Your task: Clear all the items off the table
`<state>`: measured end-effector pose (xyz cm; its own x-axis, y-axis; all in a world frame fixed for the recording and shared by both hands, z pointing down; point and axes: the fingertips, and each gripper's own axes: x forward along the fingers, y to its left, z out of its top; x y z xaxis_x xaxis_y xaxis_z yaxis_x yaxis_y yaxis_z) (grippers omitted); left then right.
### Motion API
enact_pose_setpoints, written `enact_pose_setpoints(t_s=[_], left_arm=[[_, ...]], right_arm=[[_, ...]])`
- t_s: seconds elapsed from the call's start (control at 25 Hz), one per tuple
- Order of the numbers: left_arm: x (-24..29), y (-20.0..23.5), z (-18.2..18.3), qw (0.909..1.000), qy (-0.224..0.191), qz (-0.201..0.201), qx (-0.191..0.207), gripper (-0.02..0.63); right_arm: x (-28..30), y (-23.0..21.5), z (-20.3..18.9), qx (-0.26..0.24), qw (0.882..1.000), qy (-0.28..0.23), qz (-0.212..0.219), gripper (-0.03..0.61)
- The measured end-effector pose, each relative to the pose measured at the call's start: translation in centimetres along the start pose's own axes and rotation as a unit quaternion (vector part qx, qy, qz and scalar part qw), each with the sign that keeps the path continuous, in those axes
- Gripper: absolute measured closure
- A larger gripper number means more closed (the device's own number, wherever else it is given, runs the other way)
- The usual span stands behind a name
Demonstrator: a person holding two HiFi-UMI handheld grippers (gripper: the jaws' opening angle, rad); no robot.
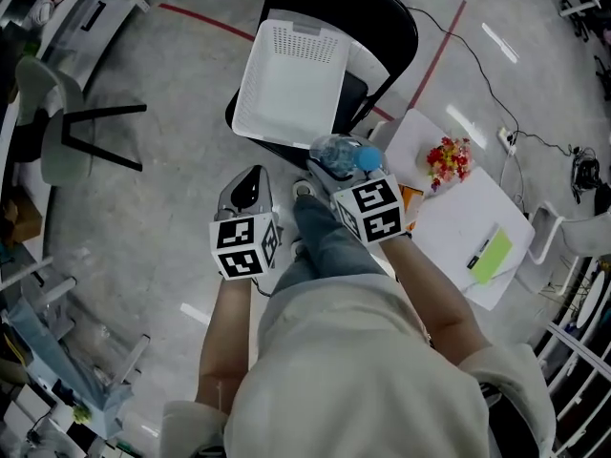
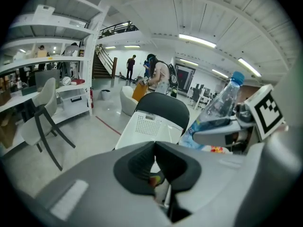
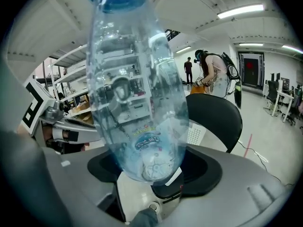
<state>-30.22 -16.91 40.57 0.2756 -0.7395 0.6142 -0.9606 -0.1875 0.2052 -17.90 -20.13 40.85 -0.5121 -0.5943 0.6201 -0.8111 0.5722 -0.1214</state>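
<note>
Head view: right gripper (image 1: 327,168) is grasping a clear bottle (image 1: 340,148) beside the white basket (image 1: 291,84); left gripper (image 1: 250,177) is clenching a small colourful sweet (image 2: 156,178).

Both bare forearms reach up the head view from 6 o'clock toward 12, side by side. The left forearm (image 1: 224,342) ends in the grey left tongs (image 1: 251,181), aimed at about 12 o'clock and tilted downward. Its jaws are pressed together, with a small red-and-green fleck (image 2: 154,178) at their seam (too small to identify). Its black-and-white marker cube (image 1: 243,246) sits over the hand. At 3 o'clock of it, the right forearm (image 1: 434,299) carries the right tongs (image 1: 334,165), aimed near 11 o'clock and likewise tilted down. Its jaws stand wide, clamped on the lower body of a clear plastic water bottle with a blue cap (image 1: 341,151).
</note>
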Motion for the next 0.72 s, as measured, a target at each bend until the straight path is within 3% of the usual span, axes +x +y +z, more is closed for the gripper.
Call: enact_pose_setpoints(t_s=[0.72], left_arm=[[8.9,2.8,-1.5,0.9976,0.064,0.017,-0.020,0.606]], right_arm=[[10.2,-4.1,-2.0,0.024,0.997,0.067,0.013,0.239]])
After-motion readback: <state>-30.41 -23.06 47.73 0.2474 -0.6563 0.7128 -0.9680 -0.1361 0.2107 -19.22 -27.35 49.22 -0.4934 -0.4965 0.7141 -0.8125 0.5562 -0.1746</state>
